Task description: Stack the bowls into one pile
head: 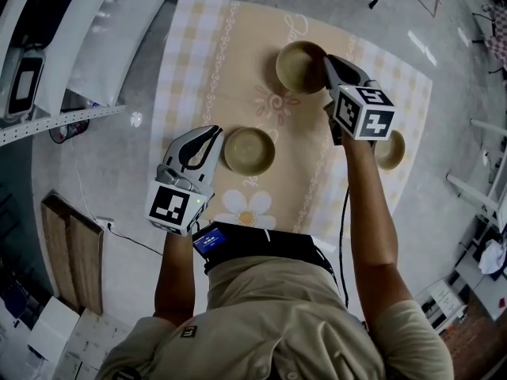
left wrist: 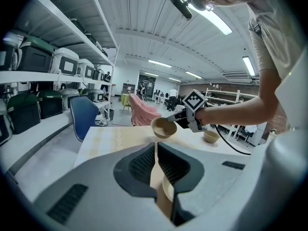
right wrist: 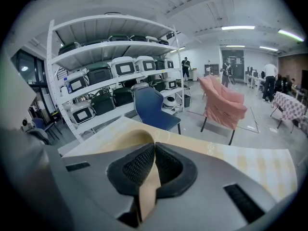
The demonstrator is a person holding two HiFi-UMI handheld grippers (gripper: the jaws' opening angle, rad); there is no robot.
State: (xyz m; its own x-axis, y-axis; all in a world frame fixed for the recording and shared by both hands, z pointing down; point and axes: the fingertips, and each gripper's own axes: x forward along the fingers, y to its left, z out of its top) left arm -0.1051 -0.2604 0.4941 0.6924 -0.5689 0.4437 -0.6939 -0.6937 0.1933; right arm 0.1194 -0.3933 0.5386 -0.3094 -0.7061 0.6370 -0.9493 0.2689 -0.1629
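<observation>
The counter [head: 198, 54], under its checked cloth, filled the middle of the frame. My right claw [head: 327, 62], at upper centre, was clamped on the rim of the lifted bowl [head: 299, 66] and held it clear above the cloth. My left claw [head: 215, 135], at lower left, had its jaws together with nothing between them, its tip just beside the left rim of the middle bowl [head: 249, 150], which sat on the counter. The third bowl [head: 393, 153] sat towards the right edge, partly hidden behind my right marker cube [head: 363, 111].
</observation>
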